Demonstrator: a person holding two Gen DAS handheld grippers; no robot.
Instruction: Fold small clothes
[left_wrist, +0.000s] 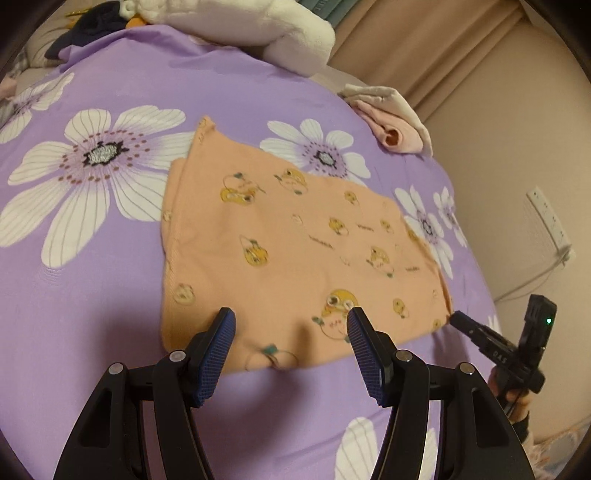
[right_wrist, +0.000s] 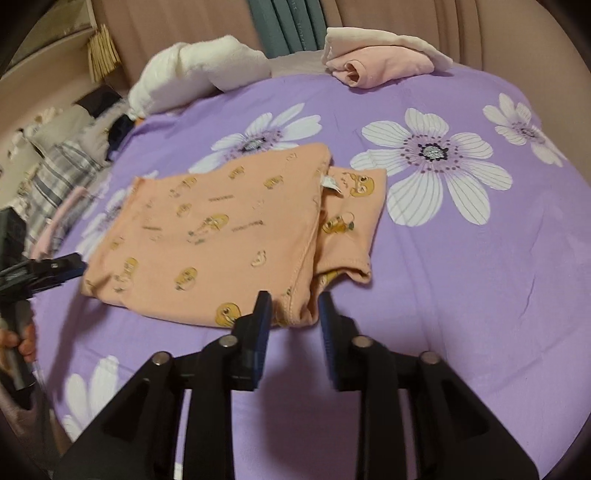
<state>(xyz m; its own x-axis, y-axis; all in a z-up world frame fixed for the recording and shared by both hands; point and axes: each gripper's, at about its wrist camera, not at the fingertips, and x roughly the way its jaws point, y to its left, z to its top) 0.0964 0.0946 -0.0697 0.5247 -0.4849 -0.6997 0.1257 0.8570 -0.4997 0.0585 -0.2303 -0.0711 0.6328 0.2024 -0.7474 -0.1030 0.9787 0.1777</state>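
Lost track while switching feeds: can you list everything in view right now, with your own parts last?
Orange printed garment: one, peach-orange with yellow cartoon prints, partly folded, middle of bed.
Bedsheet: one, purple with white flowers, under everything.
Pink folded clothes: one small pile, pale pink, far edge.
White plush blanket: one, white, far edge.
Curtain: beige, behind bed.
Power strip: one, white, floor beside bed.
Left gripper: black, blue pads, open, at garment's near edge.
Right gripper: same, open, at garment's corner.
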